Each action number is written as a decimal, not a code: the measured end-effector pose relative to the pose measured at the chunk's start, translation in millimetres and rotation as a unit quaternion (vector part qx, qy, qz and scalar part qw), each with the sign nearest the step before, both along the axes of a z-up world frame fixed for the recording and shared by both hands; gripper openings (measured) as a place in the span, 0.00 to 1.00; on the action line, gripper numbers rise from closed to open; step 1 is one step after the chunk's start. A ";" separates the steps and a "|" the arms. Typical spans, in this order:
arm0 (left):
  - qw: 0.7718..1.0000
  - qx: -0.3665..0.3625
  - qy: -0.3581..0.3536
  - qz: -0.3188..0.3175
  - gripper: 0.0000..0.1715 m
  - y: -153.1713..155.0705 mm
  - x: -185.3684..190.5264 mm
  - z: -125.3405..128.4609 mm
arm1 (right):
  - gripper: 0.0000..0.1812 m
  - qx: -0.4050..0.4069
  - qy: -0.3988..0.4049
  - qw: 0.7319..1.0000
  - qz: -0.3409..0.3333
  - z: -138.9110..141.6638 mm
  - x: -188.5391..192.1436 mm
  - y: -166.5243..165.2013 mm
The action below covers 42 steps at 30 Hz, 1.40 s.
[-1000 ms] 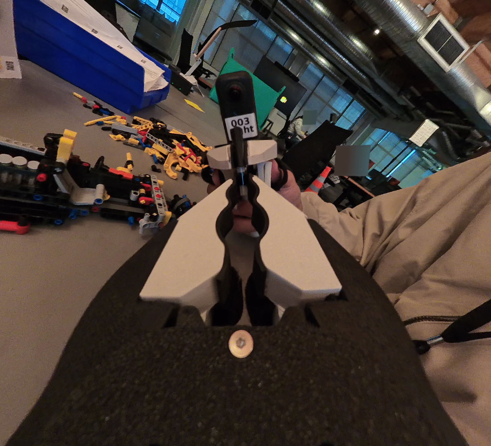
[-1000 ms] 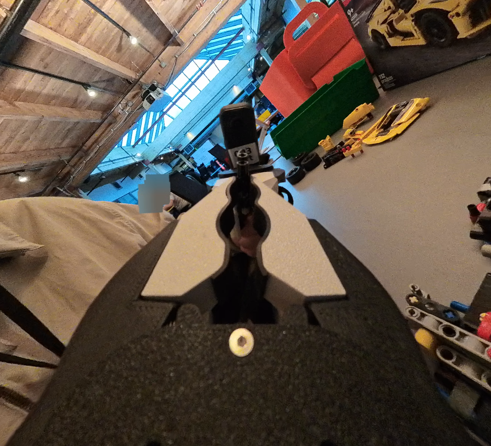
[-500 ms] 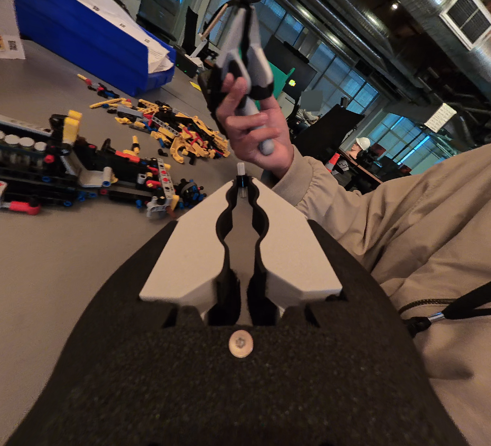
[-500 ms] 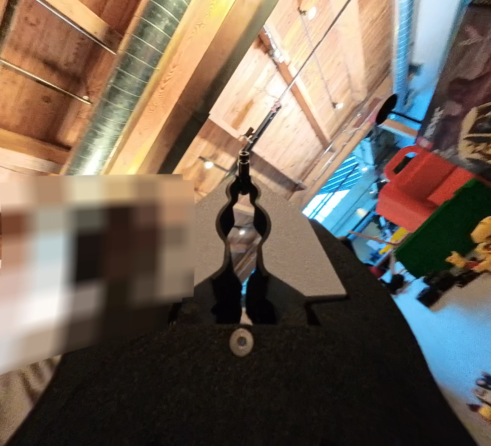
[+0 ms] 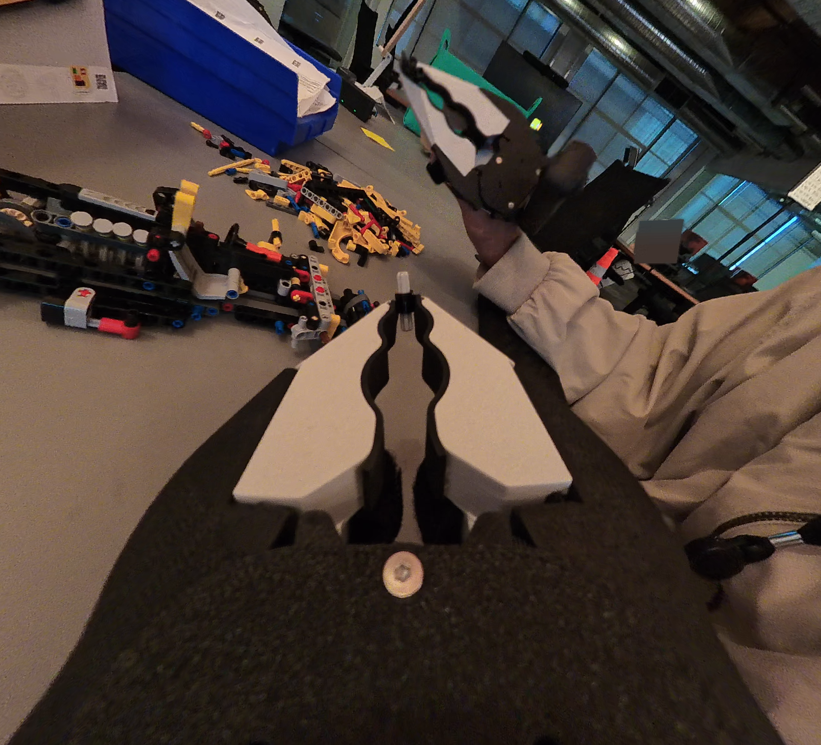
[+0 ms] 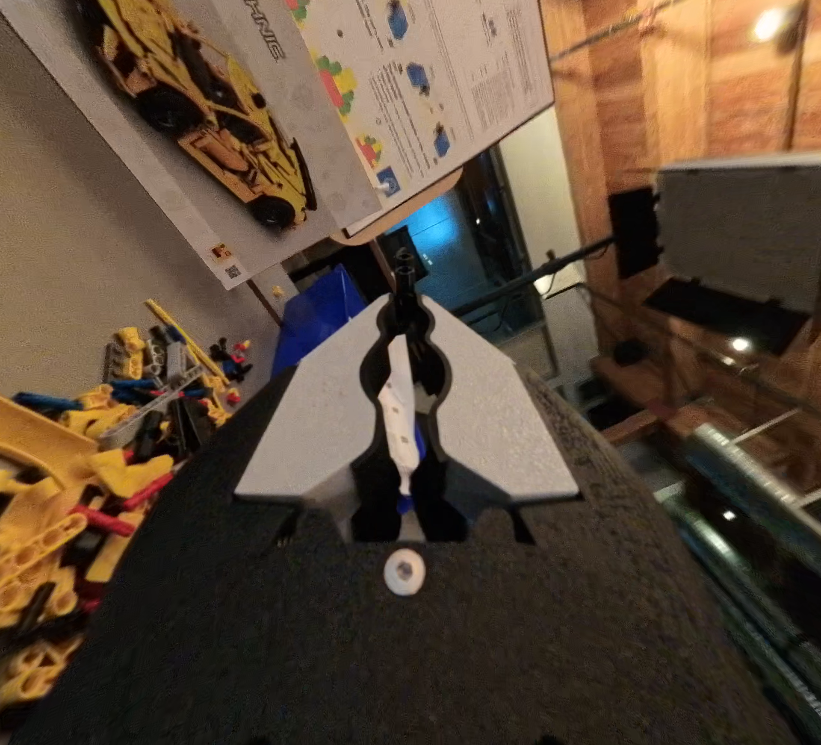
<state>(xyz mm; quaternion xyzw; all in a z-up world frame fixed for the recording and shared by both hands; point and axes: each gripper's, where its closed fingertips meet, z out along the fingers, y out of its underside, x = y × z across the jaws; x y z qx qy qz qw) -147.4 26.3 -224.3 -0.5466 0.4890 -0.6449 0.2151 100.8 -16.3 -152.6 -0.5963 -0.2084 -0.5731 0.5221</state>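
My left gripper (image 5: 403, 305) is shut on a small clear pin (image 5: 403, 281) with a black collar, held above the grey table (image 5: 111, 404). A partly built black brick chassis (image 5: 155, 262) lies just left of it. My right gripper (image 6: 403, 306) is shut on a small black connector (image 6: 403, 268) that sticks out past its tips. In the left wrist view the right gripper (image 5: 411, 71) is raised in a hand, up and to the right, apart from the left one. It points toward a pile of yellow, black and red pieces (image 5: 342, 213).
A blue bin (image 5: 213, 57) holding white sheets stands behind the pile. A printed booklet (image 5: 53, 82) lies at the far left. A box with a yellow car picture (image 6: 213, 102) stands beyond loose yellow pieces (image 6: 80, 448). A beige sleeve (image 5: 644, 368) fills the right.
The two grippers were tip to tip a second ago. The right one has pulled away, swung up, then turned toward the pile and box. The left one stayed shut on its pin.
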 end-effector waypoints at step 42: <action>0.998 -0.015 -0.005 -0.068 0.11 -28.2 -1.2 9.3 | 0.03 -0.319 0.719 0.391 0.478 -61.6 -260.3 12.5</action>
